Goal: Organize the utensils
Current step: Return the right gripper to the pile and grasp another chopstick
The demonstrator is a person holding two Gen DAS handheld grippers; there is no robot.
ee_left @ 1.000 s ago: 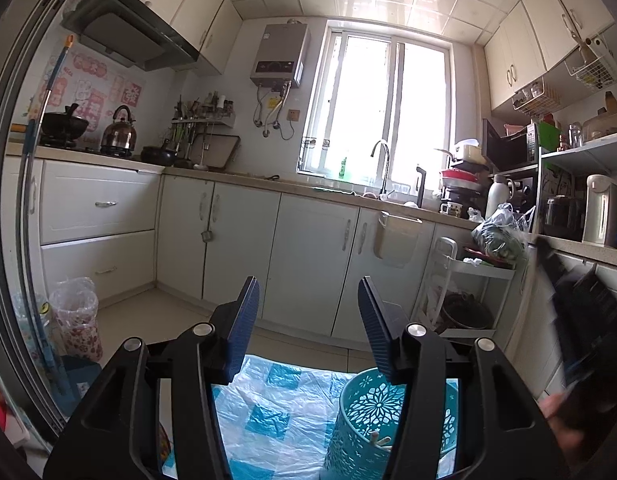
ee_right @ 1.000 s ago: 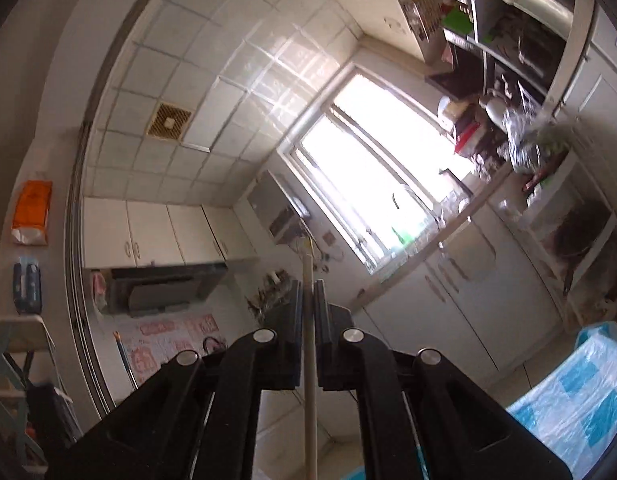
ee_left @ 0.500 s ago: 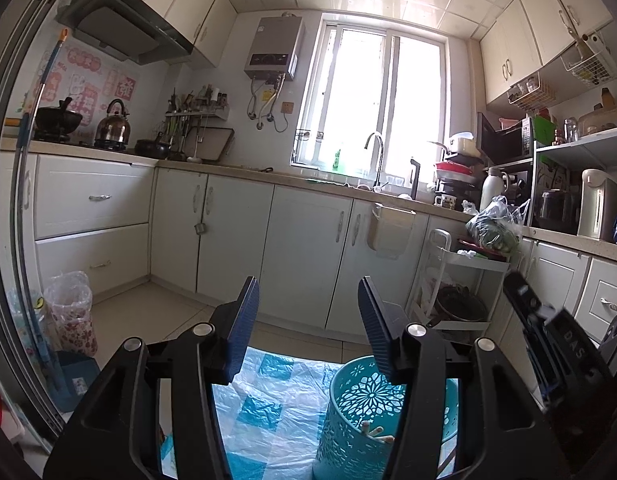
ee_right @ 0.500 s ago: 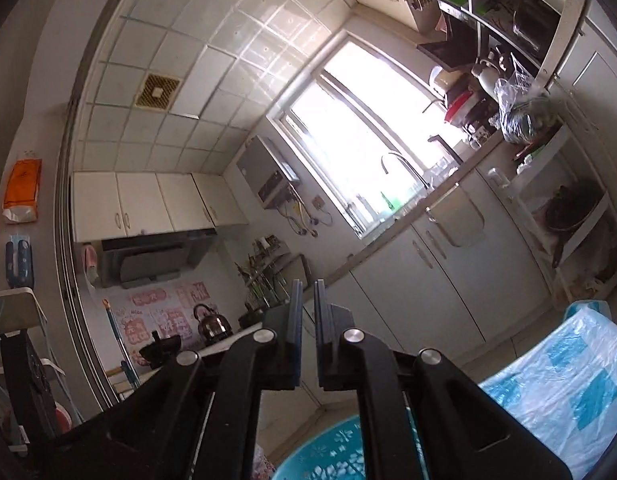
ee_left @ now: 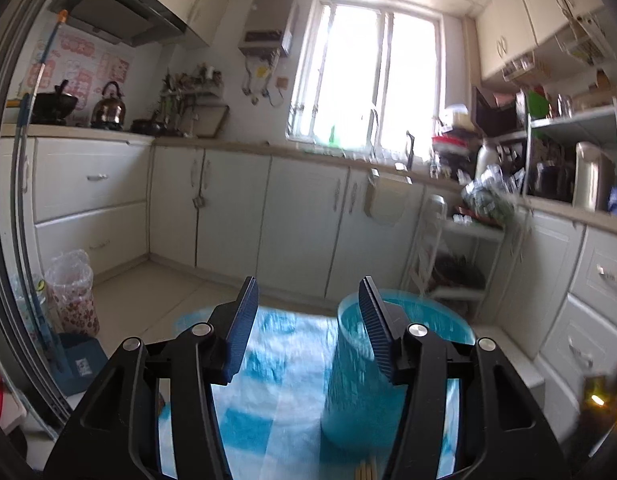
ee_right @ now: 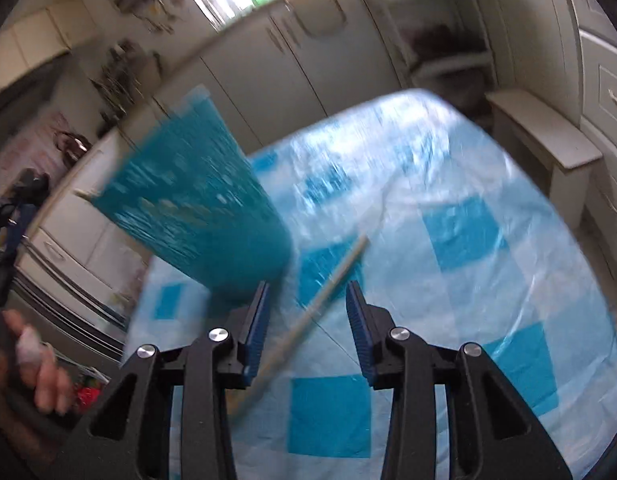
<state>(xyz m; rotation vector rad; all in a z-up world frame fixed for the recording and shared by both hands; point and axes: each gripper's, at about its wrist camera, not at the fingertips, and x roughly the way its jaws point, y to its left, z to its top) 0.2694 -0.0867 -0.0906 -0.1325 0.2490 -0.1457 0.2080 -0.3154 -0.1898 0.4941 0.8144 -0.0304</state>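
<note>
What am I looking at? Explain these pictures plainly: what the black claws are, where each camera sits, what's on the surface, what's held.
No robot here: a person holds a two-finger gripper in each hand, each with a camera looking along its fingers. One picture is from the left gripper, the other from the right gripper. On the blue-and-white checked sheet stands a teal holder. A wooden stick, probably a chopstick, lies between the right gripper's open jaws, ungripped. Both grippers are open, holding nothing.

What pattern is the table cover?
Blue and white checks on the table cover, clearest in the right wrist view.
</note>
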